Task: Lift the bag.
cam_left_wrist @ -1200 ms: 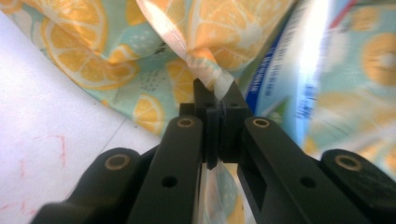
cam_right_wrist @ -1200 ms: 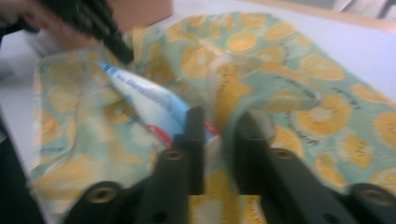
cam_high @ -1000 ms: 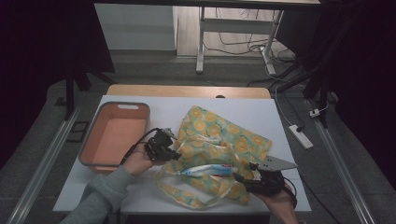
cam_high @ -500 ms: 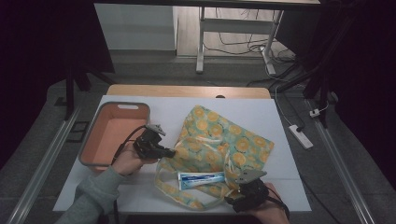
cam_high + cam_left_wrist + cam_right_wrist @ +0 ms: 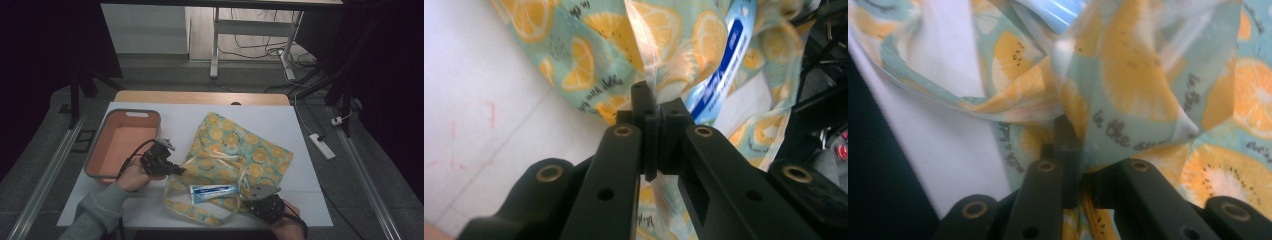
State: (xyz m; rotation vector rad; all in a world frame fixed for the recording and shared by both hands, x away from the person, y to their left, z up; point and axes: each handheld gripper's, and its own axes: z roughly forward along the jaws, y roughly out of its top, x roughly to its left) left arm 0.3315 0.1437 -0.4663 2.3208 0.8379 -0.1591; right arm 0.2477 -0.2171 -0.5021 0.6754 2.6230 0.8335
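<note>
Left claw (image 5: 172,169) pinching bag (image 5: 240,150) edge; right claw (image 5: 252,200), just closing, pinching bag's near edge.

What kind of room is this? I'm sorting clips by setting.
Probably a lab or recording workspace, not a home: a white table on a bare dim floor, a power strip with loose cables beyond it, and metal rails alongside.

The high view looks forward and down from above the person's side onto the whole white table (image 5: 300,130), from well off. The left gripper view rides low and close, looking along its jaws into the lemon-print bag (image 5: 574,60). The right gripper view sits just as close to the same bag. All three views share the bag and the blue-and-white tube (image 5: 214,192).
</note>
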